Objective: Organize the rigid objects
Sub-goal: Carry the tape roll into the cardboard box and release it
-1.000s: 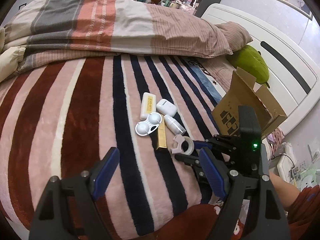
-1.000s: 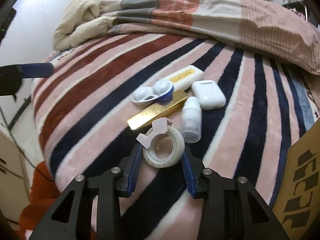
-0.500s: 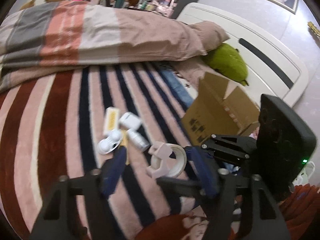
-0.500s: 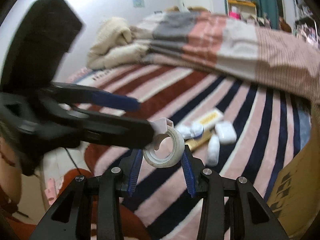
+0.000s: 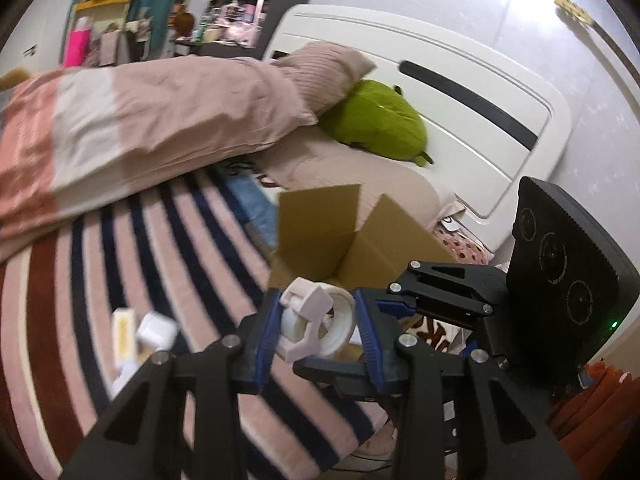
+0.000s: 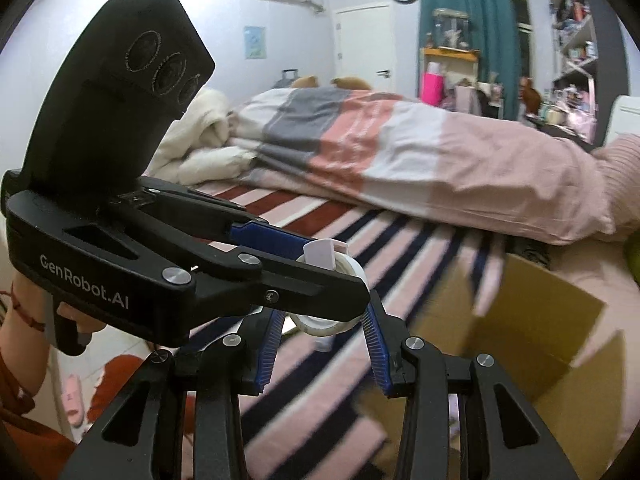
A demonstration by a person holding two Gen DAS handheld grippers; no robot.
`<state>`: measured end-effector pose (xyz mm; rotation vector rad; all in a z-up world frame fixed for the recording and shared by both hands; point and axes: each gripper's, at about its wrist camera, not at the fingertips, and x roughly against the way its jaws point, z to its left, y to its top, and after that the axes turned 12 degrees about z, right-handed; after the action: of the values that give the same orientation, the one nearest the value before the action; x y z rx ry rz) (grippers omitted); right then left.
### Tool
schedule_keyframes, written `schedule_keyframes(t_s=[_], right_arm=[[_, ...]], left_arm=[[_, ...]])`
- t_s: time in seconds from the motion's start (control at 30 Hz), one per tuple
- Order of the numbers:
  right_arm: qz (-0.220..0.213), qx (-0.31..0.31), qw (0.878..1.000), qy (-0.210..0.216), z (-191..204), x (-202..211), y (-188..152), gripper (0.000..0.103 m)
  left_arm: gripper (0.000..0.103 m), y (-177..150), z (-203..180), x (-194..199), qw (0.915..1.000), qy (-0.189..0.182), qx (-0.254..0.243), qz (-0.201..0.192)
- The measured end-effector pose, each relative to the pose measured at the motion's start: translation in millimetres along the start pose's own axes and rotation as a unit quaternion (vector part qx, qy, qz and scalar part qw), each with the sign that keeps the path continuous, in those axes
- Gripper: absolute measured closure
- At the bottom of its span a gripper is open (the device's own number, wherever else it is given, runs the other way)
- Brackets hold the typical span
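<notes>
A white tape roll (image 5: 336,322) with a pale pink cutter hangs in the air above the striped blanket (image 5: 132,264). Both grippers hold it. My left gripper (image 5: 318,326) is shut on its flat sides with the blue pads. My right gripper (image 6: 325,342) is shut on the same tape roll (image 6: 326,322) from below, and in the left wrist view it reaches in from the right. In the right wrist view the left gripper (image 6: 332,272) comes in from the left and covers the middle of the roll. An open cardboard box (image 5: 320,232) stands just behind the roll.
A white earbud case (image 5: 158,330) and a white box with a yellow label (image 5: 124,332) lie on the blanket at the lower left. A folded duvet (image 6: 380,152), a green plush (image 5: 376,120) and the white headboard (image 5: 460,92) lie beyond. A person's hand (image 6: 24,320) holds the left gripper.
The right gripper lifted the tape roll off the blanket and carried it toward the box. The left gripper swung over and closed on the roll.
</notes>
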<state>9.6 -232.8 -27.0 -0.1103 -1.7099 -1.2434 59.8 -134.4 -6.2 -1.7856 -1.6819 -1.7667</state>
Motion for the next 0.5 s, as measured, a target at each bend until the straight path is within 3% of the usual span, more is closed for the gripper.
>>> schedule_keyframes(t_s=[0.27,0.43,0.47,0.5], right_arm=[[0.028,-0.062,0.997,-0.03,-69.7,20.2,-17.8,0.068],[0.055,-0.091,0.994,-0.039,-92.7,20.2,-25.1,0.068],[0.064,-0.097,0.993,-0.039,-97.0,18.2,-25.3,0.068],[0.071,-0.1,0.992,-0.04,-98.1,16.3,-27.0,0.068]], left_arm=[[0.069,44.4,-27.5,-56.0,0.9985,-0.031,-0.021,0.039],[0.068,56.1,-33.6,-78.9,0.9975,-0.026,-0.023,0.062],[0.063,56.8,-34.3,-81.4,0.9975,-0.022,-0.021,0.064],[0.047,58.0,-34.0,-82.4,0.9975,-0.018,-0.019,0.065]])
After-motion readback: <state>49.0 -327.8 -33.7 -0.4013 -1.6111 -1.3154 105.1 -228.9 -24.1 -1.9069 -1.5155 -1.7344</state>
